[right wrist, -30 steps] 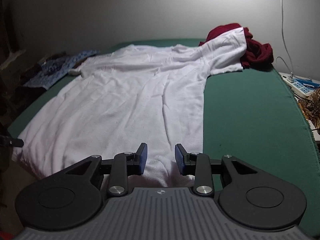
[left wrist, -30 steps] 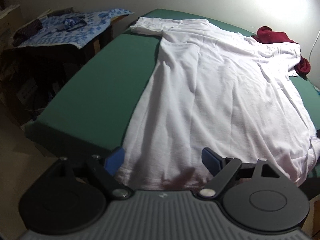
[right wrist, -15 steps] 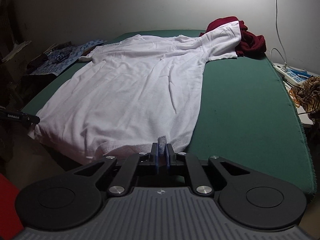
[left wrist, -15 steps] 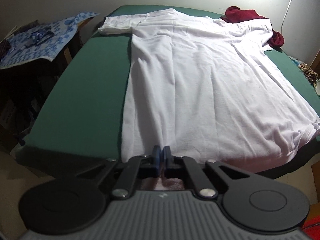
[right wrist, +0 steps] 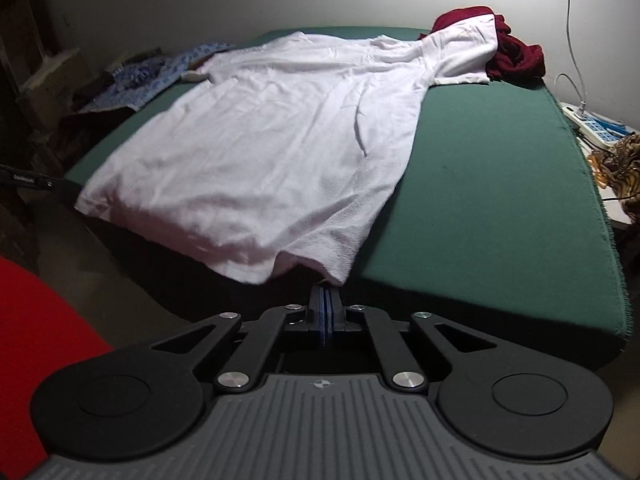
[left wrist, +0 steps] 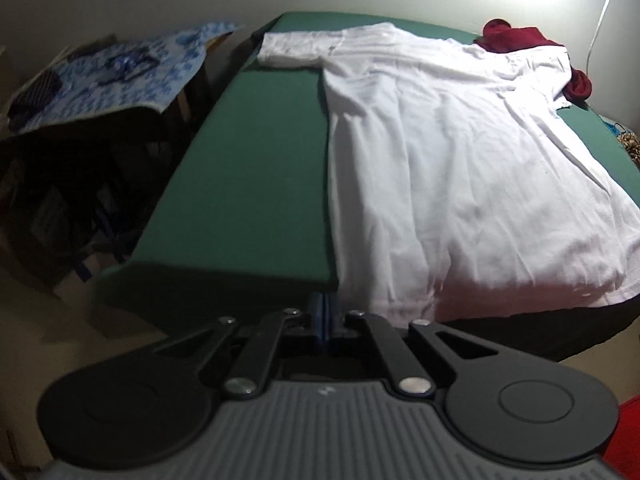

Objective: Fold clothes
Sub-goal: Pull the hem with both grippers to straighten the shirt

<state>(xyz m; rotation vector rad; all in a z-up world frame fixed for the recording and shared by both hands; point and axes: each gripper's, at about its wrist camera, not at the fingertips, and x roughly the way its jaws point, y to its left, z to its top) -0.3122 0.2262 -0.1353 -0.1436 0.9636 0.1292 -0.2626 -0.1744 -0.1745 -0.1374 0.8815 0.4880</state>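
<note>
Right wrist view: no writing is readable. The white shirt (right wrist: 280,140) lies flat on the green table (right wrist: 480,184), long axis running away, collar far, hem overhanging the near edge. The left gripper (left wrist: 324,312) and right gripper (right wrist: 326,304) each pinch a hem corner.

The left gripper (left wrist: 324,310) sits low in the middle of its own view. Its two blue pads (left wrist: 318,316) are pressed flat together, with no gap between them. The black finger arms (left wrist: 260,348) lean inward from both sides and meet at the pads.

The right gripper (right wrist: 325,306) also sits low in the middle of its view. Its blue pads (right wrist: 320,312) are pressed tight together too. Whether any cloth is caught between either pair cannot be seen.
</note>
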